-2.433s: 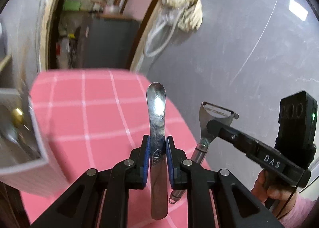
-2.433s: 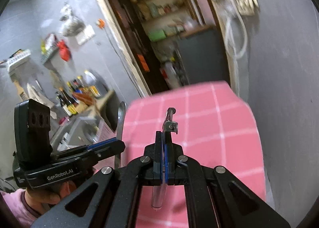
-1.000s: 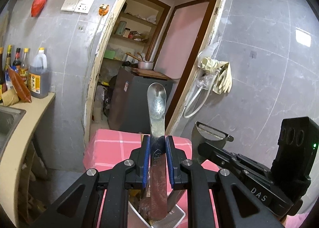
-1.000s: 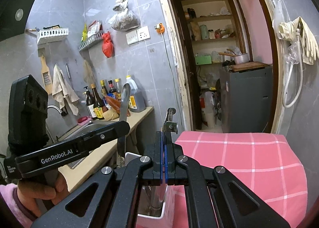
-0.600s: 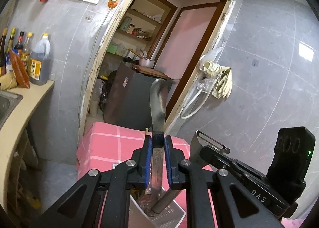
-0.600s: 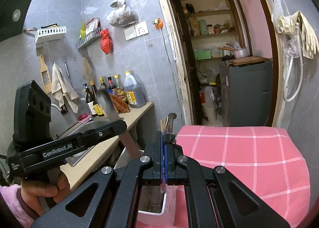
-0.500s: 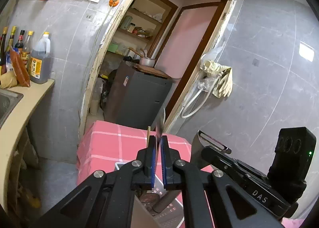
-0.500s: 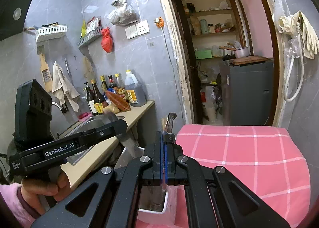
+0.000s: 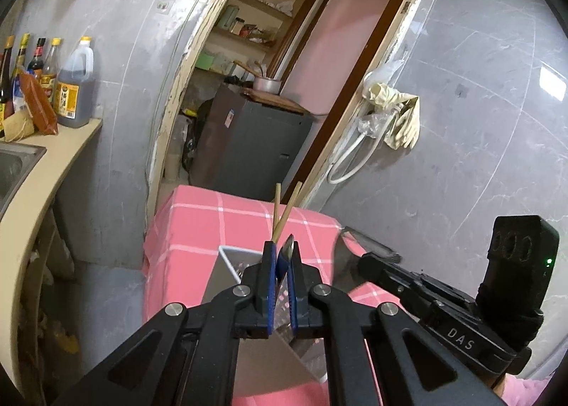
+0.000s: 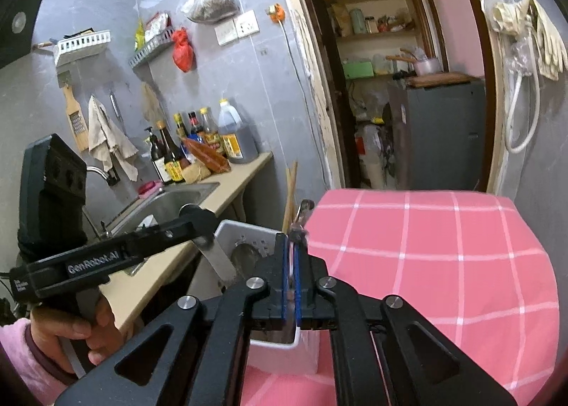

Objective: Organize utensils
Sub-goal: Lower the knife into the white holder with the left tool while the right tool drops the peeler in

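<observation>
My left gripper (image 9: 282, 249) is shut on a steel spoon (image 9: 288, 251), which stands edge-on with only its tip above the blue pads. In the right wrist view the spoon (image 10: 218, 260) slants down from the left gripper (image 10: 198, 223) into a white utensil holder (image 10: 227, 228). My right gripper (image 10: 291, 242) holds a metal peeler (image 10: 303, 214) upright over the same holder. Its jaws are opening, and the peeler's handle is still between the pads. Two wooden chopsticks (image 9: 284, 207) stick up out of the holder (image 9: 227, 256). The right gripper (image 9: 365, 258) shows at the right of the left wrist view.
The holder stands on a table with a pink checked cloth (image 10: 426, 246). On the left are a beige counter (image 10: 245, 171) with a steel sink (image 10: 170, 200) and several bottles (image 10: 234, 136). Behind the table are a doorway with a grey cabinet (image 9: 255, 143) and rubber gloves (image 9: 397, 114) on the wall.
Both grippers have sunk toward the holder, which now sits close under them. The spoon, tall and face-on in the left pads before, now shows edge-on and low. The right pads stand slightly wider.
</observation>
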`<action>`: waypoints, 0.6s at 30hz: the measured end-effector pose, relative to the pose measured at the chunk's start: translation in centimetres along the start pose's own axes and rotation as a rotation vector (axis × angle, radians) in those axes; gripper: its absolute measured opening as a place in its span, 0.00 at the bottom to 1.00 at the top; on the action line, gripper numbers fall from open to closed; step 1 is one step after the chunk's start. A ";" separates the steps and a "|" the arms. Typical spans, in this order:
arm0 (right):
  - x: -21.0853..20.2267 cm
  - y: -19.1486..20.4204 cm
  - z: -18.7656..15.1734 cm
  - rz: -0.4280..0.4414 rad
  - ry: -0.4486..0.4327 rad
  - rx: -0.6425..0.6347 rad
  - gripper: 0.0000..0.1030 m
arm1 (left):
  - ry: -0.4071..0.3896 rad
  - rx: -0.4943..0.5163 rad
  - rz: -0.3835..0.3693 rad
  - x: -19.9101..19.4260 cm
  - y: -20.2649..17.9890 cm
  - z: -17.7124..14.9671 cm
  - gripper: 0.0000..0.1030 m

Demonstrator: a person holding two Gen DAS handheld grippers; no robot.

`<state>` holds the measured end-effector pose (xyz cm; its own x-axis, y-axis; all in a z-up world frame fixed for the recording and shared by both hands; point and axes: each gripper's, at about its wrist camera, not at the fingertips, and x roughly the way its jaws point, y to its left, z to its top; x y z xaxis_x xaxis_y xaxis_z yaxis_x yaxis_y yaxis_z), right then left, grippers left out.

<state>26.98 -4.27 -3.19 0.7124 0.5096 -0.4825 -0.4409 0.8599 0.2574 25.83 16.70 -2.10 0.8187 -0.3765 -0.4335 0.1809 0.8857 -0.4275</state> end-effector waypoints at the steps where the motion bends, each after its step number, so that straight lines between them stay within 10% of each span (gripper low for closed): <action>1: -0.2 0.0 -0.2 -0.004 -0.004 0.006 0.12 | 0.009 0.003 0.000 -0.1 0.0 -0.1 0.07; 18: -5.9 -1.7 -1.1 -0.165 -0.105 0.083 0.52 | -0.037 0.117 0.100 -2.4 -2.5 -1.1 0.74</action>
<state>22.95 -8.76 -1.74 0.8261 0.3587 -0.4347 -0.2706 0.9290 0.2523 22.86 15.12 -0.86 0.8549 -0.2769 -0.4388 0.1581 0.9445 -0.2879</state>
